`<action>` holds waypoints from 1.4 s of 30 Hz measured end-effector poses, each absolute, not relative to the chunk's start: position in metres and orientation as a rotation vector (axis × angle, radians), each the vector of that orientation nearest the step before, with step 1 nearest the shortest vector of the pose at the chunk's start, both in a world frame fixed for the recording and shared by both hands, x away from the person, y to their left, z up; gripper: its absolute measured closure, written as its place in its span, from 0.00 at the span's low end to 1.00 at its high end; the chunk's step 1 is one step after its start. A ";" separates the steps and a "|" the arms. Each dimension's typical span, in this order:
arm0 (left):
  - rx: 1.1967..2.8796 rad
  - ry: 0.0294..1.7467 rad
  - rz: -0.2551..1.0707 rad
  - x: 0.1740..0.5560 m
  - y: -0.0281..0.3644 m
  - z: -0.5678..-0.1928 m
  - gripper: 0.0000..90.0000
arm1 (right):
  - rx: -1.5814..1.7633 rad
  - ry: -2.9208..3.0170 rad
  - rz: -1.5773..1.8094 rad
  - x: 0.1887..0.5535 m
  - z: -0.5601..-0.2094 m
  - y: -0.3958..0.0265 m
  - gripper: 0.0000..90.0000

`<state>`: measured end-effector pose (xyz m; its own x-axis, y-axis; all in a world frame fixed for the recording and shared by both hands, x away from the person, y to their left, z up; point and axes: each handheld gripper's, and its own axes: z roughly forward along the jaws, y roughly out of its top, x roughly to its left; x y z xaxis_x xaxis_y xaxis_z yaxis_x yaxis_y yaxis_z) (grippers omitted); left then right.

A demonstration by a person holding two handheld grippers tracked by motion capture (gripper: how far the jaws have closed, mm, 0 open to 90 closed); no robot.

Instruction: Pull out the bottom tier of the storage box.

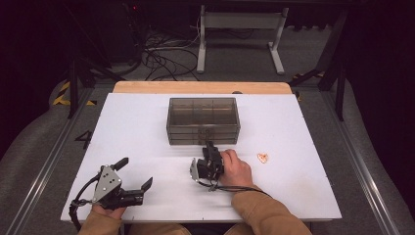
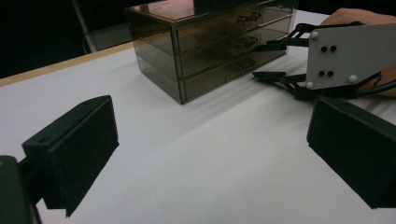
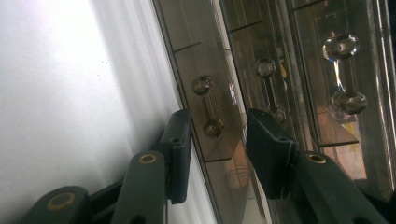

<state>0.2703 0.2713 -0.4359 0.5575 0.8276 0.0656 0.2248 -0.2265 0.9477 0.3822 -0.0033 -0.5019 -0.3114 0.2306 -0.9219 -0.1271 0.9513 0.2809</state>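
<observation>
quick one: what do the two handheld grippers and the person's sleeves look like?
Both are black two-jaw tools. The left gripper has flat rectangular pads, a grey three-cornered plate with dark screw holes, and a black cable. The right gripper matches. Tan sleeves.

One smoky clear drawer chest (image 1: pixel 203 120) is seen on the white tabletop (image 1: pixel 132 132), with three drawers counted in its front. Three clear handles are counted on them, the lowest handle (image 3: pixel 208 105) lying between the pads of one tool. One small heart-shaped piece (image 1: pixel 263 157) is counted. Two tools are counted: the left tool (image 1: pixel 135 172) and the right tool (image 1: pixel 210 148).
</observation>
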 end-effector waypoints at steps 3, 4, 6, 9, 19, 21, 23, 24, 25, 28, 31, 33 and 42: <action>1.748 0.877 0.721 0.270 0.271 -0.436 0.03 | 0.075 1.853 0.351 0.383 -0.502 -0.003 0.69; 1.748 0.877 0.722 0.270 0.271 -0.436 0.03 | 0.079 1.849 0.348 0.383 -0.503 -0.002 0.69; 1.747 0.877 0.722 0.270 0.271 -0.436 0.03 | 0.072 1.846 0.331 0.383 -0.503 0.000 0.70; 1.748 0.876 0.721 0.270 0.271 -0.436 0.03 | 0.058 1.841 0.318 0.383 -0.504 0.000 0.71; 1.744 0.874 0.728 0.270 0.272 -0.436 0.03 | 0.061 1.844 0.289 0.386 -0.505 0.002 0.76; 1.744 0.874 0.727 0.270 0.272 -0.436 0.03 | 0.062 1.845 0.279 0.387 -0.505 0.002 0.76; 1.745 0.873 0.728 0.270 0.272 -0.436 0.03 | 0.055 1.842 0.275 0.388 -0.505 0.002 0.76; 1.745 0.873 0.728 0.270 0.272 -0.436 0.03 | 0.055 1.842 0.275 0.388 -0.505 0.002 0.76; 1.745 0.874 0.727 0.270 0.272 -0.436 0.03 | 0.063 1.844 0.274 0.388 -0.505 0.002 0.76; 1.745 0.874 0.728 0.270 0.272 -0.436 0.03 | 0.058 1.845 0.264 0.389 -0.506 0.002 0.78; 1.745 0.874 0.727 0.270 0.272 -0.436 0.03 | 0.062 1.850 0.263 0.390 -0.506 0.002 0.79; 1.746 0.873 0.727 0.270 0.272 -0.436 0.03 | 0.066 1.853 0.255 0.390 -0.506 0.002 0.80; 1.745 0.874 0.728 0.270 0.272 -0.436 0.03 | 0.056 1.836 0.230 0.391 -0.509 0.004 0.87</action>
